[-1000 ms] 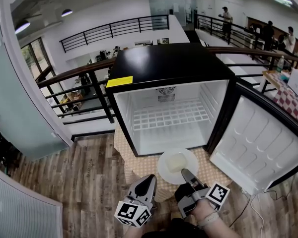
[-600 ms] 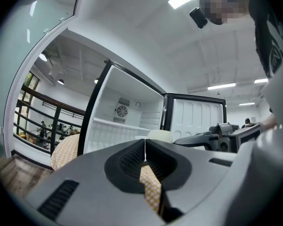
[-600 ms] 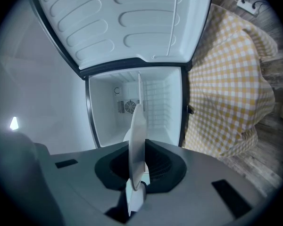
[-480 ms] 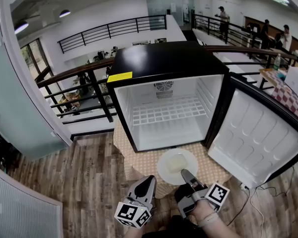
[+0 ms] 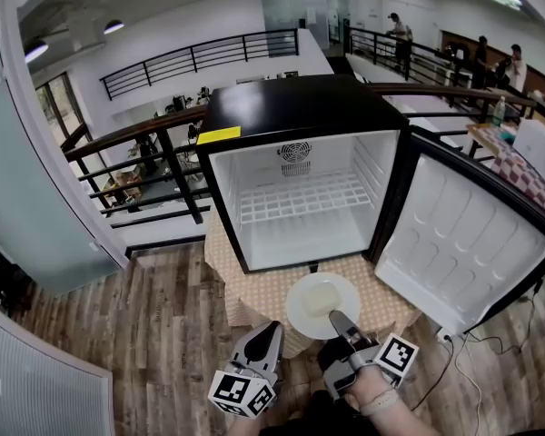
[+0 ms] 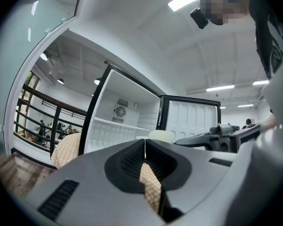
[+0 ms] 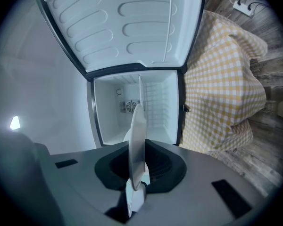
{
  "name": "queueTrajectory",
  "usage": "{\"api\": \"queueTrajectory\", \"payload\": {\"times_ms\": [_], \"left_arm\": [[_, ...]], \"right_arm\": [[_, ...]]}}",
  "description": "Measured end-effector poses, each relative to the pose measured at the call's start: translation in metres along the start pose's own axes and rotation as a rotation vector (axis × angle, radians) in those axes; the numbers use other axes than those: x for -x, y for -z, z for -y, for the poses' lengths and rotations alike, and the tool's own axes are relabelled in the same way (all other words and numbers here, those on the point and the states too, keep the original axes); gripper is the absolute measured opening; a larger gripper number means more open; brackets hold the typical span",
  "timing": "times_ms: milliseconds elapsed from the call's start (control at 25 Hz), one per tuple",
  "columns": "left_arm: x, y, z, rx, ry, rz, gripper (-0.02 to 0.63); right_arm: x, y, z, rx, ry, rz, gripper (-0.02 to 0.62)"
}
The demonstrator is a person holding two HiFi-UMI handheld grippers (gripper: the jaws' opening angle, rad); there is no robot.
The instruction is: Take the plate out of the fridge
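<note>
Plate [image 5: 311,289] farther out, between right gripper [image 5: 338,318] jaws

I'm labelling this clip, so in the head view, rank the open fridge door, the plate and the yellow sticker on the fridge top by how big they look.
1. open fridge door, clearly largest.
2. plate, helped by being nearer the camera.
3. yellow sticker, smallest.

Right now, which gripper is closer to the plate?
Right. The right gripper pinches the near rim of the plate; the left gripper hangs shut, off the plate's lower left, not touching it.
</note>
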State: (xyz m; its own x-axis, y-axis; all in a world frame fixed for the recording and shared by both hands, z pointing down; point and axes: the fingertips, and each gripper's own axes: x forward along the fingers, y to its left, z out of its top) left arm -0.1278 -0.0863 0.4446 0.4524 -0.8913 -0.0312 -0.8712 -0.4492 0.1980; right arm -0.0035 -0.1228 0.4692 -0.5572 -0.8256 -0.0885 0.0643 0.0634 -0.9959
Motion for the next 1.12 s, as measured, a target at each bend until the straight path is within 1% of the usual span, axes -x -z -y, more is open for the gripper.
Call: {"api": "queueTrajectory", "payload": {"times_ms": [560, 880, 1120], "left_arm": [[0.035, 0.012, 0.014, 0.007, 0.033, -0.023, 0.012], [0.035, 0.021, 0.024, 0.006, 0.058, -0.049, 0.012], [0.028, 0.018, 0.031, -0.011, 0.067, -0.047, 0.012]], "right_arm": [[0.036, 0.025, 0.007, -0.007, 0.002, 0.025, 0.051], [0.050, 0.025, 0.015, -0.018, -0.003, 0.040, 0.051], [0.052, 0.017, 0.017, -0.023, 0.001, 0.041, 0.051]]}}
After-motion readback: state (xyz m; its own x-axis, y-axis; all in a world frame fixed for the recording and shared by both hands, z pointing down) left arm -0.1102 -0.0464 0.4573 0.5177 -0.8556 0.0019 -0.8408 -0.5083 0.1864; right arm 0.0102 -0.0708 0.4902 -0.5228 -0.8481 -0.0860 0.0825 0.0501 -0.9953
